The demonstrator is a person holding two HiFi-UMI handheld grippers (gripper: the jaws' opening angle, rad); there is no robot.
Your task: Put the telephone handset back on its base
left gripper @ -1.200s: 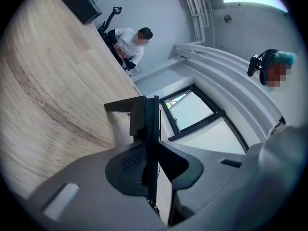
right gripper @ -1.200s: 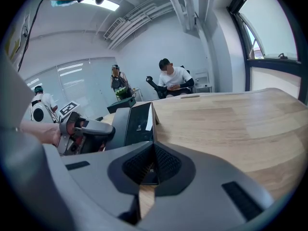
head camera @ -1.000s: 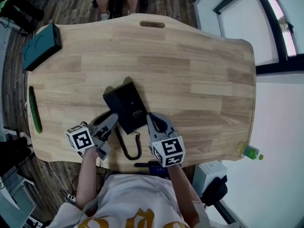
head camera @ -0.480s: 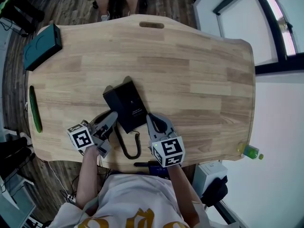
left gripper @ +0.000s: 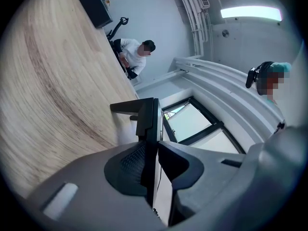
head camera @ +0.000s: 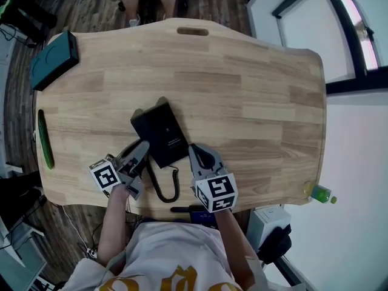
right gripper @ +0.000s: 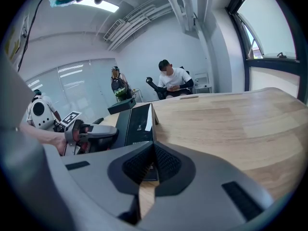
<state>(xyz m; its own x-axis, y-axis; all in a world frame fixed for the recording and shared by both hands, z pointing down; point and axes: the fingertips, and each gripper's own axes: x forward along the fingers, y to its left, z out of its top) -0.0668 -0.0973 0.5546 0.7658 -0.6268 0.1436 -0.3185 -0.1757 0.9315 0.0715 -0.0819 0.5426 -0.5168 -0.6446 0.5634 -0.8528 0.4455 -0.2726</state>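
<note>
Telephone (head camera: 159, 135) — black, on wooden table (head camera: 254, 90) — between just-narrowed jaws of left gripper (head camera: 143, 149)

I see telephone (head camera: 160, 132) on table (head camera: 254, 83), near centre; cord (head camera: 163, 190) nearer than it; box (head camera: 53, 59) far left.

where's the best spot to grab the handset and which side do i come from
Probably grip the handset on its slim straight bar, toward the near end, coming in from the person's side along its length. The bar is thin enough to sit between jaws, the far end steps out into a wider block, and the base crowds its right side in the head view.
</note>
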